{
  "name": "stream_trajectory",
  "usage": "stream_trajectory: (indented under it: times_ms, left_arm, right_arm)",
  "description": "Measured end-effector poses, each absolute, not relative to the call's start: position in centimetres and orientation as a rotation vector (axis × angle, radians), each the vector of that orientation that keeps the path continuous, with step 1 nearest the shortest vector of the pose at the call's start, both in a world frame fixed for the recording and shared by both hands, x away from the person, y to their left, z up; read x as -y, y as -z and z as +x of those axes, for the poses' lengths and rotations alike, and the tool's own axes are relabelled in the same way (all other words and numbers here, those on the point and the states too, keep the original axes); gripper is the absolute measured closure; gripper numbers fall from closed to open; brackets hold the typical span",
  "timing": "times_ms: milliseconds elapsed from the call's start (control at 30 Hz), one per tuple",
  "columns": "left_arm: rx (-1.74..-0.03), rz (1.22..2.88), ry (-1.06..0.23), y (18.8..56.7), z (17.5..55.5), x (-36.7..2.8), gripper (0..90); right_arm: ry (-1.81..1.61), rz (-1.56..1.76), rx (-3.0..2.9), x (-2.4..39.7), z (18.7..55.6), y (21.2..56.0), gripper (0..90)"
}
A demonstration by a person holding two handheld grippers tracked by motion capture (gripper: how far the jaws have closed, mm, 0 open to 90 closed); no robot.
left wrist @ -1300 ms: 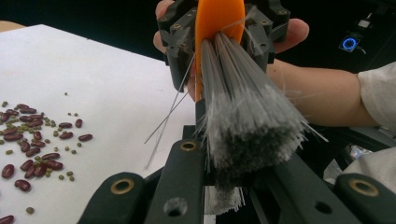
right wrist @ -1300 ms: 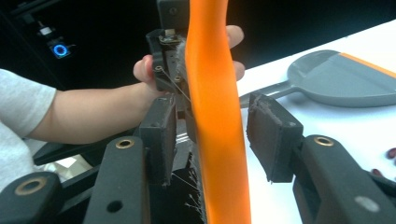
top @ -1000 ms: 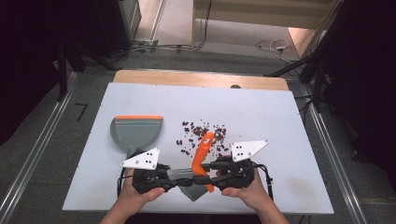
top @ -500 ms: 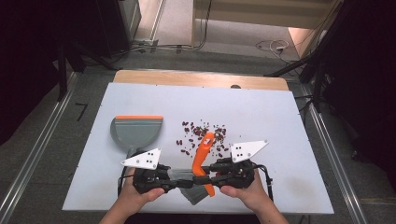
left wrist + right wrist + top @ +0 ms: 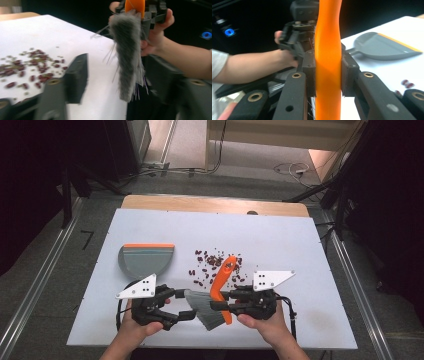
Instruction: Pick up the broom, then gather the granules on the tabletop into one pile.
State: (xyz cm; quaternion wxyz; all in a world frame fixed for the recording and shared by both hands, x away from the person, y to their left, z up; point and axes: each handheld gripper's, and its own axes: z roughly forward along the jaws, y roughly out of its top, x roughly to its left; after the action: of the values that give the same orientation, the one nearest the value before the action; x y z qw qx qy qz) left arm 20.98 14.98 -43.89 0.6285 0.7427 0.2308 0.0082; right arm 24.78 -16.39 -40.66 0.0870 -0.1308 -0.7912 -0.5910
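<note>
- One hand brush [image 5: 219, 292], orange handle, sits clamped in the right claw [image 5: 226, 301] above the counter's [image 5: 310, 245] near edge.
- Left claw [image 5: 186, 306], its jaws just opened, stands apart beside the bristles; steer it toward the grey dustpan [image 5: 146, 259].
- Sweep the scattered beans [image 5: 212, 262] leftward with low, short strokes.

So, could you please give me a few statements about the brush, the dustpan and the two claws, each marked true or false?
1. The right claw is clamped on the orange handle of the brush. True.
2. The left claw grips the bristles tightly. False: its jaws have just been opening and stand apart on either side of the grey bristles.
3. The dustpan lies on the table, left of the beans. True.
4. The beans are already inside the dustpan. False: they lie scattered on the table.
5. The brush lies flat on the table, untouched. False: the right claw holds it.
</note>
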Motion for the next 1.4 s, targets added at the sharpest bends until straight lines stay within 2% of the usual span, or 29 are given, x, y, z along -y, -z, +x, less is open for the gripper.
stream_trajectory:
  times_ms: [133,333,933,1400]
  left_arm:
    - [-0.581,1.694,-0.079,43.8,21.0,-15.8,12.3]
    - [-0.621,1.665,-0.132,43.6,21.0,-16.6,0.4]
    - [-0.702,1.643,-0.288,43.4,20.7,-20.1,0.3]
    - [-0.746,1.645,-0.334,43.7,20.8,-21.2,0.3]
  right_arm:
    - [1.766,-0.484,2.404,17.0,25.2,40.5,69.2]
    - [1.768,-0.655,2.465,17.9,25.7,40.2,69.2]
    - [1.688,-0.875,2.594,19.6,27.7,39.9,69.1]
    - [1.478,-0.918,2.580,12.5,32.6,39.7,69.1]
